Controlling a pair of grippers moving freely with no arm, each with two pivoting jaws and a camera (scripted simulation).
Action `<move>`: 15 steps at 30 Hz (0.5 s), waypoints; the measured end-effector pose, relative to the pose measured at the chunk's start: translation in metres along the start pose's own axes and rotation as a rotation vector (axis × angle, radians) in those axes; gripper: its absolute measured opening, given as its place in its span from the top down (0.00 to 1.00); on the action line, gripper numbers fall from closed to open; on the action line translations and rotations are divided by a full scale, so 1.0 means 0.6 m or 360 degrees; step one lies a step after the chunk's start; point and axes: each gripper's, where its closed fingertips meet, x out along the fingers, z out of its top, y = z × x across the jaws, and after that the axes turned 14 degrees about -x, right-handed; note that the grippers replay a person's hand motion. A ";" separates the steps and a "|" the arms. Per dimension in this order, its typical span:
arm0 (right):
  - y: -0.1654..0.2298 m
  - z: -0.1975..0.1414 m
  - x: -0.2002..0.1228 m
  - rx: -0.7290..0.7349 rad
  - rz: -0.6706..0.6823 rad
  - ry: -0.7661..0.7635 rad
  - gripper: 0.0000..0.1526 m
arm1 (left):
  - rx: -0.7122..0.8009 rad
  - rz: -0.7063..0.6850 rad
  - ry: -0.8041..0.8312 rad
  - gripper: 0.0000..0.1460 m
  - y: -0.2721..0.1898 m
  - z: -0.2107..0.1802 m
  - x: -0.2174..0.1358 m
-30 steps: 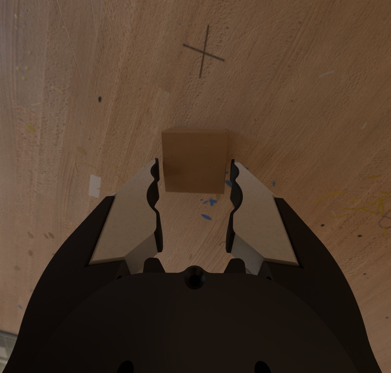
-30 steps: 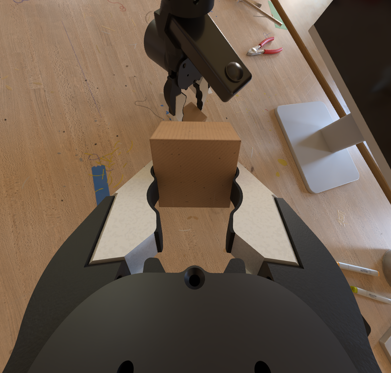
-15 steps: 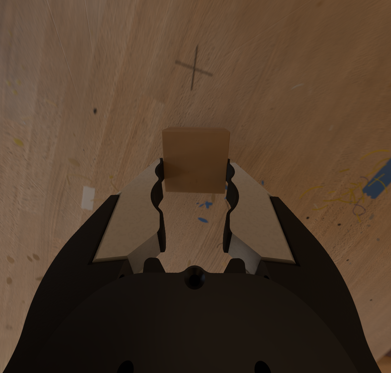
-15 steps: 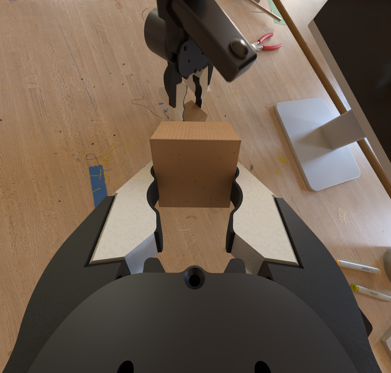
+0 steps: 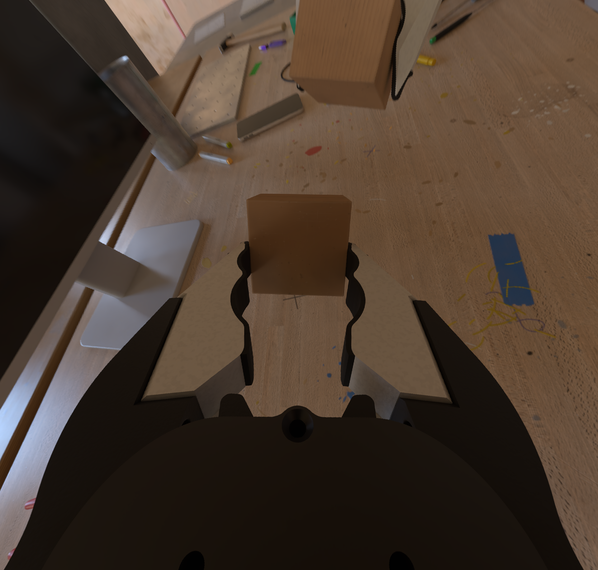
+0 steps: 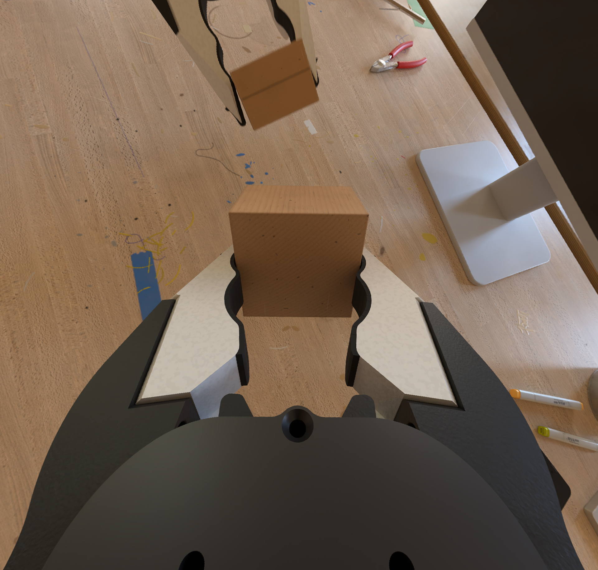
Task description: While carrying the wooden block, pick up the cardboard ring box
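Cardboard ring box [image 5: 298, 245] sits pinched between the fingertips of the left hand-held gripper [image 5: 298, 256], lifted clear of the desk [image 5: 453, 198]. Wooden block [image 6: 297, 253] is clamped the same way in the right hand-held gripper [image 6: 297, 263], above the desk near a strip of blue tape [image 6: 145, 279] and a white monitor stand [image 6: 479, 211].

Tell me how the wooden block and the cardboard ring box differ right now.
The wooden block shows straight grain and looks bulkier in both views; the cardboard ring box is plain and smooth, with a seam line across one face. The block sits in the right gripper, the box in the left gripper. Both are brown, boxy and held clear of the table.
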 end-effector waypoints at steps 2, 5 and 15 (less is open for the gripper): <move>0.001 0.000 0.003 0.0000 0.0008 0.0003 0.56 | 0.0024 0.0028 -0.0062 0.60 0.001 0.006 -0.013; 0.001 0.000 0.010 0.0005 0.0013 0.0006 0.56 | 0.0026 0.0048 -0.0097 0.60 0.001 0.007 -0.029; -0.047 0.011 0.120 -0.0062 0.0198 0.0208 0.56 | 0.0157 0.0190 -0.0236 0.60 -0.018 0.048 -0.115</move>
